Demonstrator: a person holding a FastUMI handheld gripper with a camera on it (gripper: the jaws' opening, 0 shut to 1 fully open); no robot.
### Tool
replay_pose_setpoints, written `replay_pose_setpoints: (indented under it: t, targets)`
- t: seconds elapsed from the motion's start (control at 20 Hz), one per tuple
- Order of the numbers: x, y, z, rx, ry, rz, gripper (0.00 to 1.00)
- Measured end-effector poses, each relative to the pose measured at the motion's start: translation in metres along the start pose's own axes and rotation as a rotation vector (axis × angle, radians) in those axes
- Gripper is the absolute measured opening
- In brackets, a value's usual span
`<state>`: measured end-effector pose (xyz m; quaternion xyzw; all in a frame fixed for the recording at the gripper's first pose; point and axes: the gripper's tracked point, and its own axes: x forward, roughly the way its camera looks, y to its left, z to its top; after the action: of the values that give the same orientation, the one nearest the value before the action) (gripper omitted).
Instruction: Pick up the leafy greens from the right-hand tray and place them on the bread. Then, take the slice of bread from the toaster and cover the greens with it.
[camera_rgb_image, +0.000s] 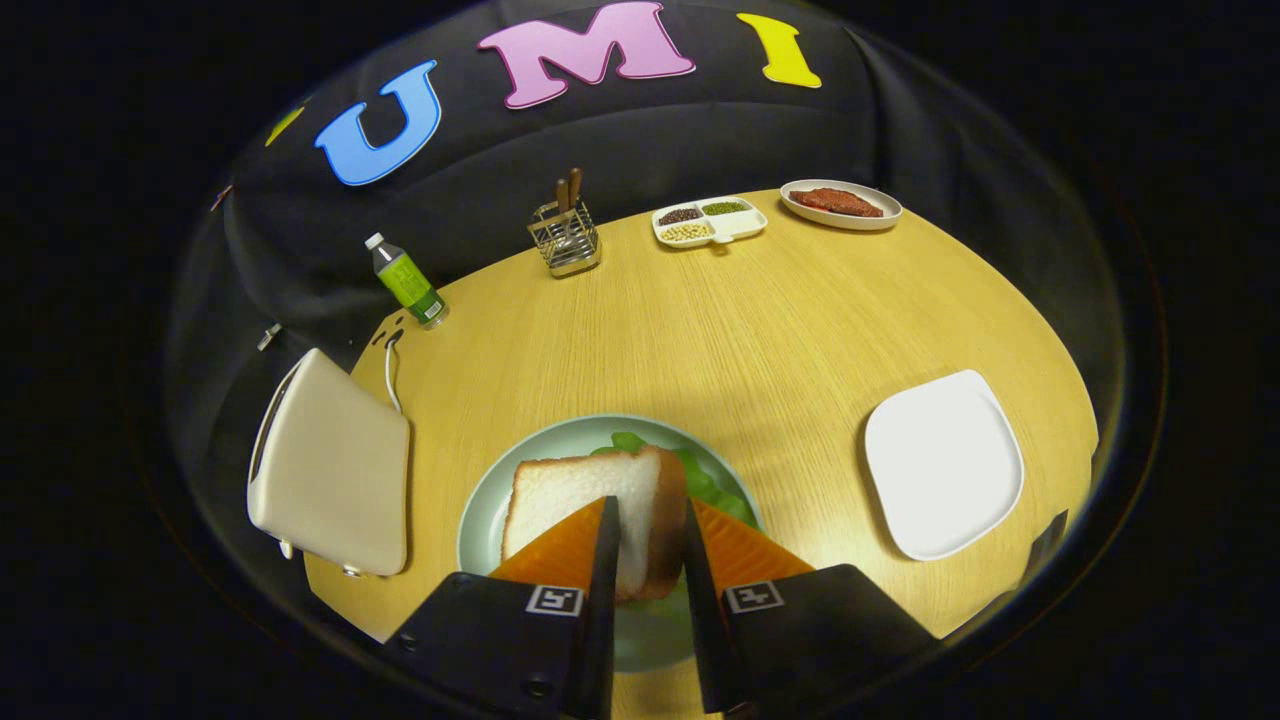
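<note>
Gripper view has the gripper (648, 520) pinched on the bread slice (590, 500), held tilted over the greens (705, 478) on the plate (480, 520). Bread's light and squishy, so I'd grip gently by the crust.

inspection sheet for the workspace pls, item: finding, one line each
surface: wooden table, no spills seen
job's things: bread slice between the fingers, tilted over the leafy greens on the green plate; toaster beside that plate; white tray bare
clutter: bottle, utensil rack, divided dish, plate of meat at the far edge
grippers: gripper shut on the bread slice
cables: white cord running from the toaster toward the bottle
surroundings: black cloth wall
</note>
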<state>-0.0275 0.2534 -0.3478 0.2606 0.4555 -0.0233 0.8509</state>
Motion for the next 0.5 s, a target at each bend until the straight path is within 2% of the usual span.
replay_pose_setpoints:
  t: [0.05,0.15,0.3,0.35,0.45,0.5]
  targets:
    - [0.002,-0.001,-0.004,-0.013,0.009,-0.005,0.48]
    - [0.001,-0.003,-0.003,-0.034,0.007,-0.011,0.54]
    - [-0.004,-0.007,0.0,-0.054,-0.01,-0.01,0.73]
    - [-0.006,-0.007,0.004,-0.057,-0.024,-0.008,0.86]
    - [-0.014,-0.009,0.015,-0.066,-0.064,-0.003,0.97]
    - [-0.018,-0.008,0.022,-0.076,-0.087,0.003,0.98]
